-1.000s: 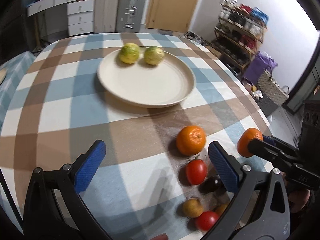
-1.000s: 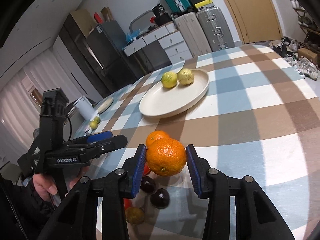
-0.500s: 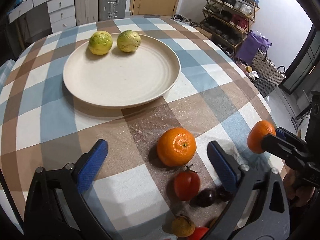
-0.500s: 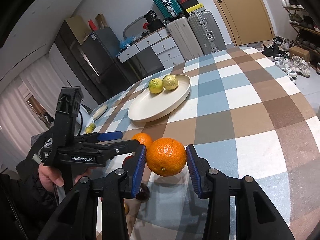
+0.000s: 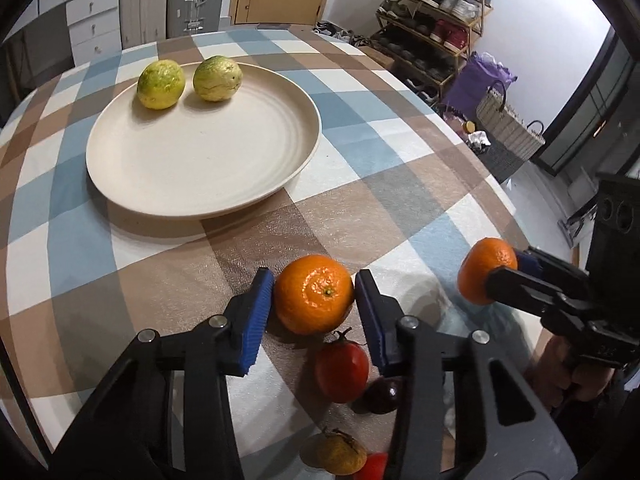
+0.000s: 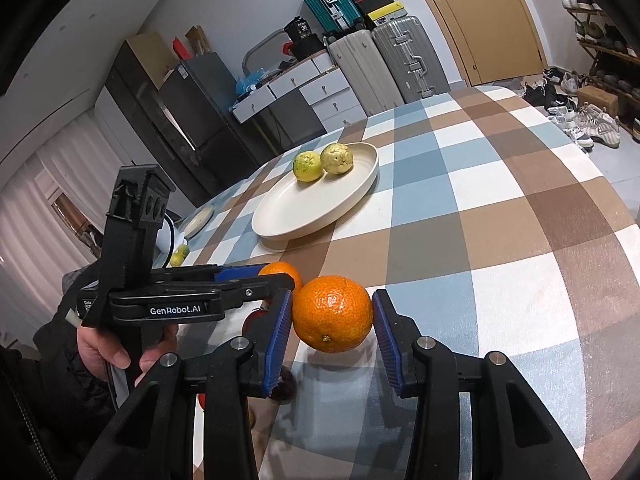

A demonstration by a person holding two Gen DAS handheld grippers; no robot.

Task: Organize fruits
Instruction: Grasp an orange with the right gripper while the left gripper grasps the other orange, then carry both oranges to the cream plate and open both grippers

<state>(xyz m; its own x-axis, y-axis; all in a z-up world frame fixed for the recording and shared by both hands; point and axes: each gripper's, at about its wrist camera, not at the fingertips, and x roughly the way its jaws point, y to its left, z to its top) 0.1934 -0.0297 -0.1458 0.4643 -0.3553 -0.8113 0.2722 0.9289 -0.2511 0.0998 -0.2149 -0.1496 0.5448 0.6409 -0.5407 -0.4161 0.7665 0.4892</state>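
Since the earlier frames, the jaws of the left tool (image 5: 314, 294) have just been closing around the tangerine (image 5: 313, 294) on the table (image 5: 400, 200), and the blue pads are now seen touching it on both sides. This fruit is still resting on the checked cloth, just in front of a red tomato (image 5: 341, 372) and a dark small fruit (image 5: 384, 395). A second tangerine (image 6: 333, 313) is held clamped in the right tool (image 6: 333, 316), lifted above the table. On the far part of the cream plate (image 5: 248, 184) two green-yellow citrus fruits (image 5: 161, 84) are lying side by side, and the rest of it is bare. The step in hand is judged to be the grasp by the left tool. Next, a straight lift is called for, so that the tomato is not pushed, then a carry to the plate.
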